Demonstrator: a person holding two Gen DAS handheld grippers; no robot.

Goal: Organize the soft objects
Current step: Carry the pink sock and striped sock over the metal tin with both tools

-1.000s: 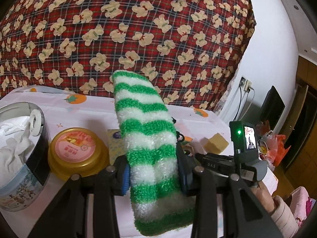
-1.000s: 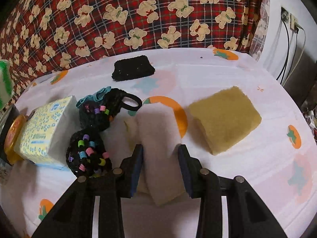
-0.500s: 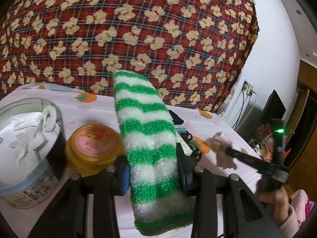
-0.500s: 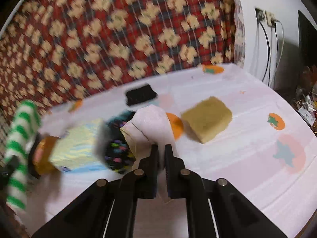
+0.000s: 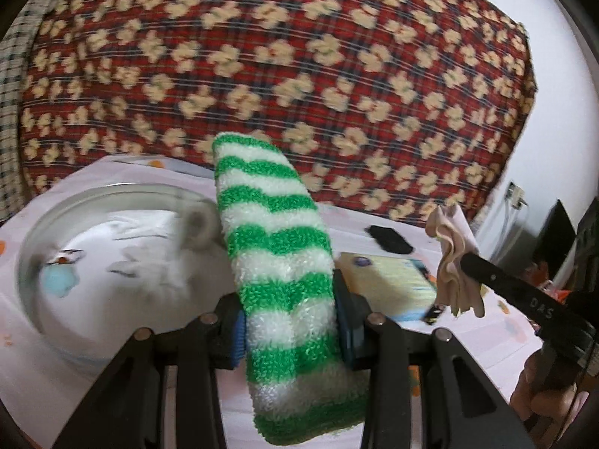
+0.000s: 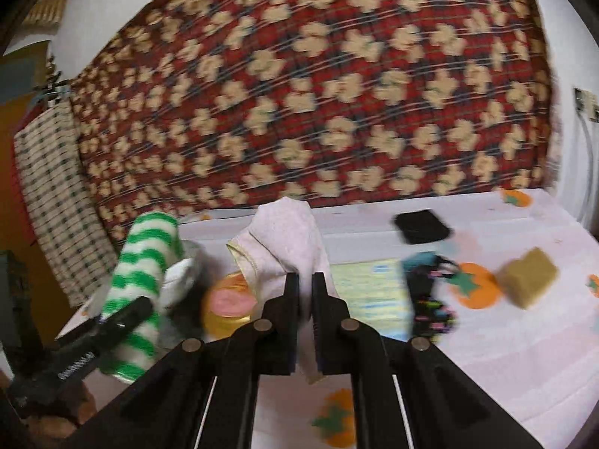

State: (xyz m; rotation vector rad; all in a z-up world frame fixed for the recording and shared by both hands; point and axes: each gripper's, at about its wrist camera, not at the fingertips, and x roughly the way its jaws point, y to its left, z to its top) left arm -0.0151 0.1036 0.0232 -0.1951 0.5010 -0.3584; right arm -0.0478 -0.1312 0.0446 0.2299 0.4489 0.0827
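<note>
Clearly the task is only midway: the left gripper [image 5: 288, 331] clamps the green striped sock [image 5: 279, 262] beside the round tin [image 5: 75, 262] at centre left, the right gripper [image 6: 305, 310] pinches a pale cloth [image 6: 288, 239] at frame centre, while the sponge [image 6: 528, 280] and black pad [image 6: 421, 226] wait at the right.

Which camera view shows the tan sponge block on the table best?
The right wrist view: the tan sponge block lies in plain sight on the tablecloth, right of the beaded black item, though blurred. In the left wrist view I cannot find it.
</note>
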